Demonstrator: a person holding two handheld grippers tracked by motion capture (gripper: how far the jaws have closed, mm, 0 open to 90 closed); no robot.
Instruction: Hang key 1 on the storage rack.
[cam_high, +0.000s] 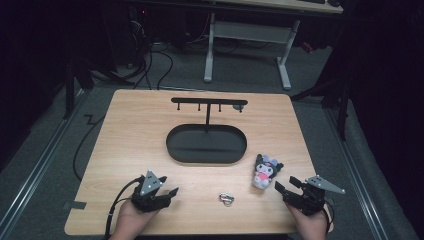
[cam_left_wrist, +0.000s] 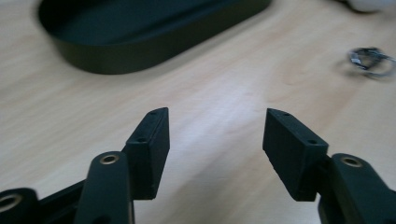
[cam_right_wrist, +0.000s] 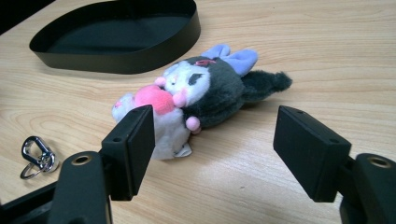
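My right gripper (cam_right_wrist: 215, 140) stands with jaws apart, nothing between the pads. Just ahead lies the plush toy (cam_right_wrist: 205, 93) on its side; a metal clasp (cam_right_wrist: 36, 156) sits left, the black oval tray (cam_right_wrist: 121, 35) beyond.

The person's two hands come in from the near edge in the high view, each wrapped around the rear of a gripper. The left hand (cam_high: 131, 216) holds the left gripper (cam_high: 170, 193) low and nearly level, its jaws pointing away from the person and angled inward toward the other gripper; a grey three-cornered plate sits on top and a cable trails back past the wrist. In the left gripper view its jaws stand apart with nothing between them. The right hand (cam_high: 311, 223) holds the right gripper (cam_high: 285, 184) likewise low, jaws angled inward toward the left one, spread wide and gripping nothing.
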